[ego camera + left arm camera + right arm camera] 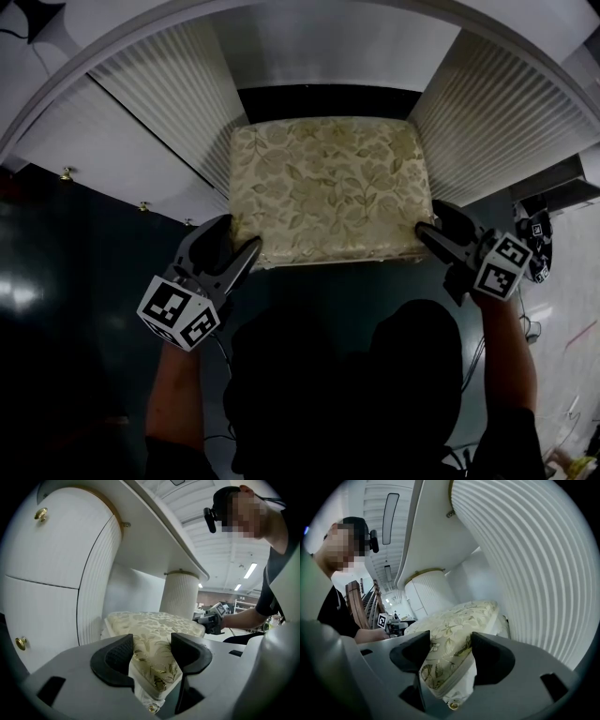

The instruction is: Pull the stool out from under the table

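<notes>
Left gripper [152, 644] was clamped on the near-left cushion corner of the stool [328, 187]; right gripper [450, 641] was clamped on the near-right corner; stool sat between the ribbed pedestals [169, 103] of the table [328, 42]. Judged: padding soft, fabric slippery, frame fairly heavy; rigid seat base below the cushion should give a firmer hold.

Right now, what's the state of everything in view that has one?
stool: upright, in the kneehole of the table
left gripper: closed on stool's near-left corner
right gripper: closed on stool's near-right corner
knobbed cabinet fronts: shut
</notes>
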Demonstrator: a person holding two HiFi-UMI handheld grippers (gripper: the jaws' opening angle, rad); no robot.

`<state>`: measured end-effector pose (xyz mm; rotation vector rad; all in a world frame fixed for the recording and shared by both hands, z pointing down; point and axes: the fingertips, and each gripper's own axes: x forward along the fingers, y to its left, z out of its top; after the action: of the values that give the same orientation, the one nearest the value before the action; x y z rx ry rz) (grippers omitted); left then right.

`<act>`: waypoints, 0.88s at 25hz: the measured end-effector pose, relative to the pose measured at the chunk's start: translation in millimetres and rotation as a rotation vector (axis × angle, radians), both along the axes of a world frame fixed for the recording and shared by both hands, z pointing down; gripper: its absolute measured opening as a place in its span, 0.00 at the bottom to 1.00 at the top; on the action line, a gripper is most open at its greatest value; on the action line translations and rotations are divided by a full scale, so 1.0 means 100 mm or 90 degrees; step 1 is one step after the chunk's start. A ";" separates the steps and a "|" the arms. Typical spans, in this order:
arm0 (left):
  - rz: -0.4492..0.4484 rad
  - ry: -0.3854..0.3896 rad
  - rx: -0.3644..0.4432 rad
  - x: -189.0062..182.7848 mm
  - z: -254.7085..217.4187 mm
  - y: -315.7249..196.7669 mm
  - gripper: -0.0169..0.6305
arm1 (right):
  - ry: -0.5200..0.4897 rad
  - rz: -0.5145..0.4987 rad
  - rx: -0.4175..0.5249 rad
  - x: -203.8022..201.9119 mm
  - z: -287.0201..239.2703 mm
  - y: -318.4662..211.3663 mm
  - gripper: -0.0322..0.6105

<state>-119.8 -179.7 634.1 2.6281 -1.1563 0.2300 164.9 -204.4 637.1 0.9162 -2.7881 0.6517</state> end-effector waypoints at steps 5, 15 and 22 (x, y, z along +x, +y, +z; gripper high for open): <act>0.006 0.006 0.003 -0.01 0.02 -0.03 0.41 | 0.017 -0.011 0.003 -0.01 0.00 -0.01 0.46; -0.023 0.014 -0.004 -0.01 0.00 0.00 0.40 | -0.010 0.000 -0.009 0.01 0.01 -0.01 0.46; 0.002 0.007 -0.034 -0.02 -0.02 -0.03 0.45 | 0.004 0.000 -0.029 0.03 0.01 -0.01 0.46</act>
<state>-122.1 -182.6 632.3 2.5821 -1.1273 0.2431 167.9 -205.1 637.9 0.9088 -2.7560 0.7073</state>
